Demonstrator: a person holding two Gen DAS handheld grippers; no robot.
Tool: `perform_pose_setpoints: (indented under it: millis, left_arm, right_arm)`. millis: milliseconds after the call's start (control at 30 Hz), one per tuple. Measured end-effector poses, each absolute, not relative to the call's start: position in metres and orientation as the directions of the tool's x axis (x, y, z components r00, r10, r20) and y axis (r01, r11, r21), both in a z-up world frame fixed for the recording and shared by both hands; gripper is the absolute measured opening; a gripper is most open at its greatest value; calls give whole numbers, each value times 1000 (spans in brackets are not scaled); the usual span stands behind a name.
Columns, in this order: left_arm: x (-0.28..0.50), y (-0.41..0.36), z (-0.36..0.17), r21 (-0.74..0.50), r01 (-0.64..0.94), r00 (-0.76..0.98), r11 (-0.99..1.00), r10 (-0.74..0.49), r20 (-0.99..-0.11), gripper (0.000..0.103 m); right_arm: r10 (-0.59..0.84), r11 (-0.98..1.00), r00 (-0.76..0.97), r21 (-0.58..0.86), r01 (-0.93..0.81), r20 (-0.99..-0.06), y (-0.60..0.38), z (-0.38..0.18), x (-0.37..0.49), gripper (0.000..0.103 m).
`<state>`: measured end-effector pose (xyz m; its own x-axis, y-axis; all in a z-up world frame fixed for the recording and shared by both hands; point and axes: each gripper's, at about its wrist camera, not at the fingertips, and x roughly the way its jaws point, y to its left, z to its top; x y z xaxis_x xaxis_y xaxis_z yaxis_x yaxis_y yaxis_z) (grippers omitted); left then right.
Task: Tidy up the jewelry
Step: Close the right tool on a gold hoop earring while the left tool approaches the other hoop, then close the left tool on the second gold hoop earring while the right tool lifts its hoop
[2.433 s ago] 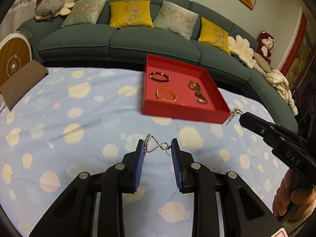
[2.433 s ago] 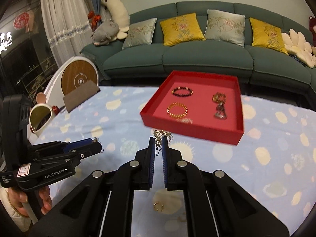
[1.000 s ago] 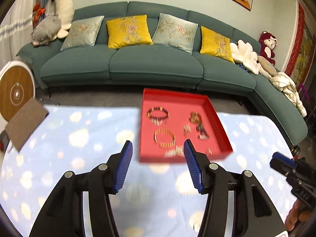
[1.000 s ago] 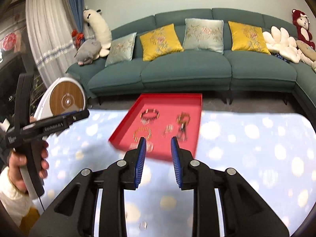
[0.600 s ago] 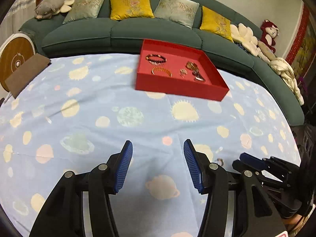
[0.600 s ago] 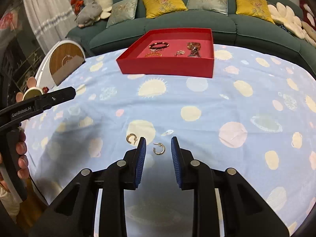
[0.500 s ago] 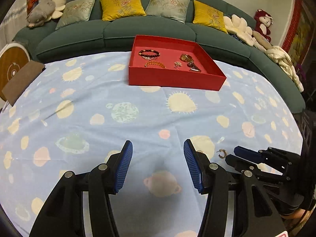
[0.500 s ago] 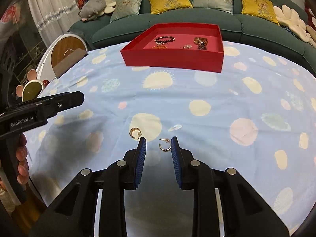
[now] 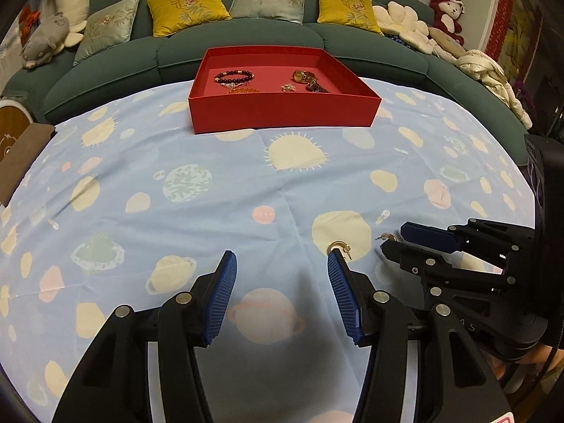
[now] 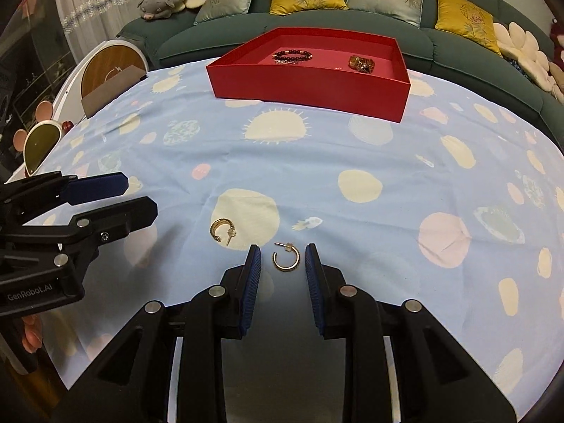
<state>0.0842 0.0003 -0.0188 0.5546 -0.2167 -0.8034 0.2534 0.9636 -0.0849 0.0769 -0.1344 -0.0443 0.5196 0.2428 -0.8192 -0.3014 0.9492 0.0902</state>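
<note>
A gold hoop [image 10: 286, 259] is framed, untouched, between the parted pads of the right gripper [image 10: 282, 269], angled down at the cloth [image 10: 352, 148]. Its twin [image 10: 221, 231] lies beside the empty, wider-spread left gripper [image 9: 278, 282]. Both grippers have been lowered from over the tray [image 10: 310, 81].

two hoop earrings [image 10: 286, 257] lie side by side near the tablecloth's [image 10: 352, 148] near edge. the tray [image 10: 310, 81] sits toward its far edge, holding bracelets [image 10: 292, 57]. the sofa [image 10: 440, 35] stands behind.
</note>
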Motion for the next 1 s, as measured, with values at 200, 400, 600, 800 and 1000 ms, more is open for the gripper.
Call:
perform_pose_setpoints:
  millis: [200,400,600,800,1000]
  left_arm:
    - [87,-7,-25,-76,260,545,963,-211,-811,52]
    - [88,-11,-26,-81,266,542,961,-219,-812,52]
    - [92,-21,-29,-103,280,525,955,-242,-816,52]
    - [98,-37,-41,-99,291,509,952,-241,-826,52]
    - [101,-47,-51,-60,298,524,953,-215,-824,51]
  right_arm:
    - [247,946,499,94,-312,-831,-132,-52,78,26]
    - [236,944,509,72,-321,-828,-129,-51,78,16]
    - [235,954,541,83,-290,-807,-142,-39,77,16]
    - [230,960,546,94,-265,-806,-154,-37,78,16]
    - [227,962,541,98,-257,-810,-162,-39,76,16]
